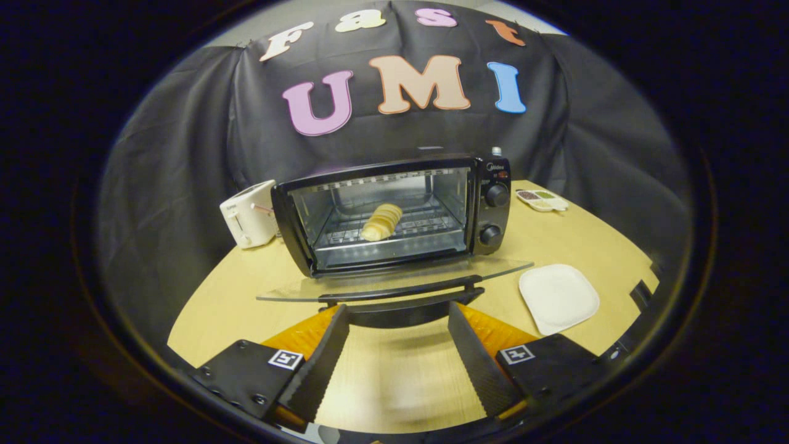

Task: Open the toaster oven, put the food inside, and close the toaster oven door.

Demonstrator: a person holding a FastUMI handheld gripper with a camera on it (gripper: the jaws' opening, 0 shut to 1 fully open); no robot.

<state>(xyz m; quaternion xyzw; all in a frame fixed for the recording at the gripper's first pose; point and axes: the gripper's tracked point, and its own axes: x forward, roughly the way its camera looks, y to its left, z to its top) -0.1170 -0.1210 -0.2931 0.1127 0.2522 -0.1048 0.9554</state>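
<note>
A black toaster oven [394, 213] stands on the round wooden table [234, 296] with its glass door [394, 280] folded down flat toward me. A pale ridged piece of food [382, 222] lies on the wire rack inside. The door's dark handle [400, 296] runs along its near edge, just ahead of my fingertips. My gripper [397, 317] is open, fingers spread wide under and beside the handle, with nothing pressed between them.
A white toaster [249, 214] stands left of the oven. A white square plate [558, 297] lies on the table to the right of the door. A small divided dish [542, 199] sits farther back right. Black cloth walls surround the table.
</note>
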